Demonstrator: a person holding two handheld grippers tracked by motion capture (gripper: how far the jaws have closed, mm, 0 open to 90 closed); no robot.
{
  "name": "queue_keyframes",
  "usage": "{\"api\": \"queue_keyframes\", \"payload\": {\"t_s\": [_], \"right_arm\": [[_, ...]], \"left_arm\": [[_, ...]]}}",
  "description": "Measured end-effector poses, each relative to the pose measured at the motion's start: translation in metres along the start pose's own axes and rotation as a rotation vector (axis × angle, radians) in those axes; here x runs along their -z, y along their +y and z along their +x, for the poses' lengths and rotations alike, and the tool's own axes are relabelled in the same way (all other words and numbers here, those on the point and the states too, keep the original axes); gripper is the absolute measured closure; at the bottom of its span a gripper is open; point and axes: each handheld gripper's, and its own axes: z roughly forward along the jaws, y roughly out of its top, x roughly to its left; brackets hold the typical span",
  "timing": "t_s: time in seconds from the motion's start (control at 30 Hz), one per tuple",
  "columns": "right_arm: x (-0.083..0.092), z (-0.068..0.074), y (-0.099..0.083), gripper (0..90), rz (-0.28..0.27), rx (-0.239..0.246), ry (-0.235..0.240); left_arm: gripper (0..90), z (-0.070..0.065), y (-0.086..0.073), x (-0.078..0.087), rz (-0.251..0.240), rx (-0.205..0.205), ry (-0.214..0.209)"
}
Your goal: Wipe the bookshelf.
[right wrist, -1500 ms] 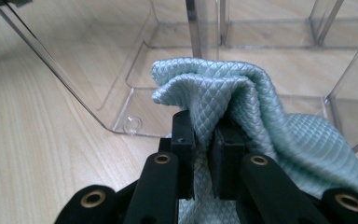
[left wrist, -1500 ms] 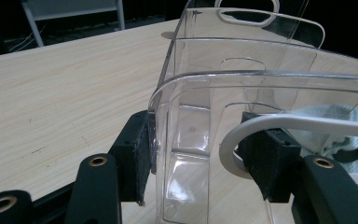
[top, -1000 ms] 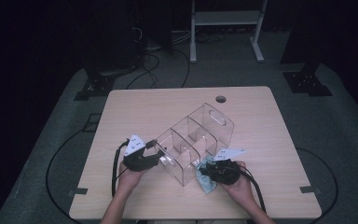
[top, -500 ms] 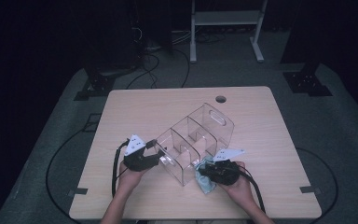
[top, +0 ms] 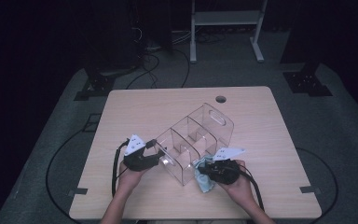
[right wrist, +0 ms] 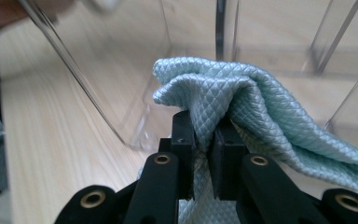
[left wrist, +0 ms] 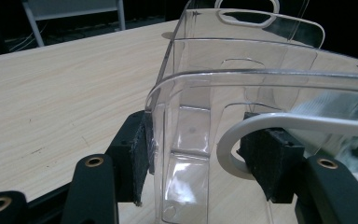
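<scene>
A clear organiser [top: 193, 142] stands on the table [top: 261, 121], slanting from near the middle toward the near edge, with its handle end toward the far side. Dividers split it into several compartments.

The left gripper [top: 154, 150] is at the organiser's near-left end. In the left gripper view its pads [left wrist: 137, 156] straddle the end wall [left wrist: 186, 140]: the left pad lies against the outside of the clear plastic, and the right pad sits just behind a white cut-out rim (it looks clamped on the wall, though through the clear plastic I cannot be sure that the right pad touches).

The right gripper [top: 204, 169] is at the near-right side of the organiser, close to the table's near edge. Its jaws are pinched tight on a pale green cloth [right wrist: 242, 107], whose bunched folds rise above the pads and spill to the right. The cloth [top: 204, 176] lies just beside the organiser's long side wall, partly on the table.
</scene>
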Motion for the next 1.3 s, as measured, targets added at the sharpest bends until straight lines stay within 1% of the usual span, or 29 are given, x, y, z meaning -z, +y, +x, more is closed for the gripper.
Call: {"api": "queue_keyframes", "payload": {"t_s": [0.07,0.13,0.17,0.23,0.27,0.3,0.37,0.4,0.5,0.57,0.63,0.67,0.77,0.8,0.9,0.97,1.13,1.17,1.2,1.3], "right_arm": [[0.006,0.001,0.005,81.2,-0.022,0.007,-0.003],[0.007,0.0,0.005,81.3,-0.024,0.002,0.001],[0.005,-0.001,0.004,81.3,-0.019,0.001,0.002],[-0.002,-0.003,-0.002,81.3,0.016,-0.008,-0.001],[-0.006,-0.005,-0.006,81.2,0.03,-0.019,0.006],[-0.007,-0.004,-0.007,81.2,0.034,-0.027,0.01],[-0.003,-0.001,-0.004,81.2,0.02,-0.016,0.012],[-0.001,0.002,-0.001,81.2,0.007,-0.013,0.02],[0.011,0.014,0.01,81.3,-0.044,0.0,0.072],[0.018,0.026,0.02,81.3,-0.08,0.024,0.105],[0.022,0.037,0.028,81.2,-0.099,0.053,0.131],[0.024,0.045,0.033,81.3,-0.108,0.077,0.143],[0.027,0.055,0.038,81.3,-0.114,0.106,0.15],[0.026,0.057,0.039,81.3,-0.111,0.123,0.145],[0.02,0.057,0.037,81.3,-0.095,0.118,0.141],[0.013,0.055,0.033,81.3,-0.074,0.111,0.139],[-0.005,0.053,0.018,81.4,-0.01,0.1,0.136],[-0.008,0.053,0.015,81.3,0.0,0.105,0.132],[-0.014,0.052,0.01,81.3,0.024,0.113,0.12],[-0.026,0.049,0.0,81.3,0.068,0.098,0.124]], "left_arm": [[42.8,0.0,0.0,0.0,0.001,-0.003,0.0],[42.8,0.0,0.0,0.0,0.001,-0.004,-0.001],[42.8,0.0,0.0,0.0,0.001,-0.003,-0.002],[42.9,0.0,0.0,0.0,0.001,-0.001,-0.002],[42.9,0.0,0.0,0.0,0.001,-0.003,-0.003],[42.9,0.0,0.0,0.0,0.002,-0.003,-0.002],[42.9,0.0,0.0,0.0,0.001,-0.003,-0.001],[43.0,0.0,0.0,0.0,0.0,-0.004,-0.001],[43.1,0.001,0.0,0.0,-0.001,-0.006,-0.002],[43.1,0.0,0.0,-0.001,-0.004,0.0,0.0],[42.8,0.0,0.0,-0.001,-0.002,-0.002,0.0],[42.8,0.0,0.0,-0.001,-0.003,-0.001,-0.001],[42.9,0.0,0.0,0.0,0.001,-0.006,-0.001],[42.9,0.0,0.0,0.0,0.0,-0.006,-0.001],[42.9,-0.001,-0.001,-0.001,-0.004,0.002,-0.001],[43.1,0.0,-0.001,-0.001,0.0,-0.004,-0.003],[42.6,0.0,0.0,-0.001,-0.001,0.0,-0.001],[42.8,0.0,-0.001,-0.001,-0.003,0.002,0.001],[42.8,0.0,-0.001,-0.001,-0.002,0.004,0.0],[42.9,0.001,-0.001,-0.001,-0.003,0.0,0.0]]}}
